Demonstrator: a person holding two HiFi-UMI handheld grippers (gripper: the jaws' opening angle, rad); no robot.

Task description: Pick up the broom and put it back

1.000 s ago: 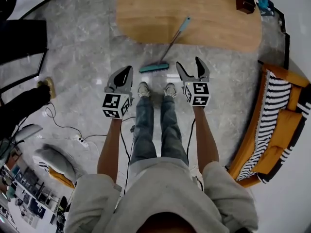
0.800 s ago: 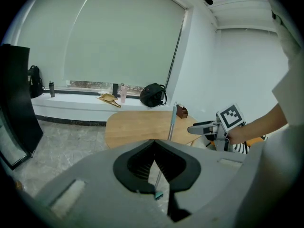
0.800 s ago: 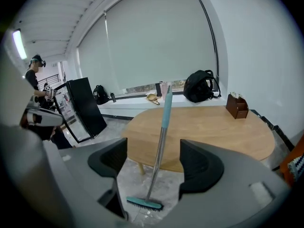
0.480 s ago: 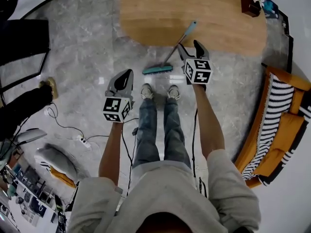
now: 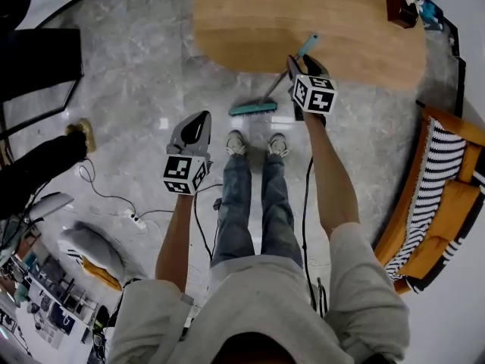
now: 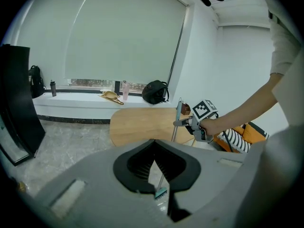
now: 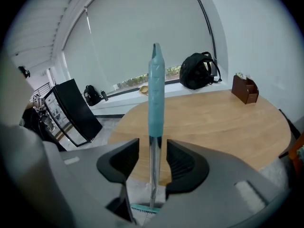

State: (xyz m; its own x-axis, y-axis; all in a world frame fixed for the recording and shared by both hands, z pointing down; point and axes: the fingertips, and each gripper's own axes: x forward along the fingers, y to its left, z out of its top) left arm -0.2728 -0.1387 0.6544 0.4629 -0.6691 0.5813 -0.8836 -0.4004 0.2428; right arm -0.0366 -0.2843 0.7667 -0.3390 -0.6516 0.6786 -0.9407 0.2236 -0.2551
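Right gripper (image 5: pixel 301 65) is up at the table (image 5: pixel 227 21) edge, jaws either side of the broom (image 5: pixel 253 108) handle. Left gripper (image 5: pixel 201 120) sits low and well apart, over bare floor. Broom head is on the floor just ahead of the shoes (image 5: pixel 237 144), handle tilted up over the table rim. Can't tell from here whether it leans on the rim. Sofa (image 5: pixel 447 165) off to the right, cable (image 5: pixel 106 199) to the left, both well apart from the broom.

Left gripper view: left gripper (image 6: pixel 154 151) pressed together, nothing in it. Broom (image 6: pixel 160 192) visible past the tips, with right gripper (image 6: pixel 180 122) at its upper handle.

Right gripper view: right gripper (image 7: pixel 152 148) closing round the metal shaft, just below the teal grip of the broom (image 7: pixel 156 94). Slim gap each side, pads not on it. Table (image 7: pixel 213 122) edge just behind; brush head below on the floor.
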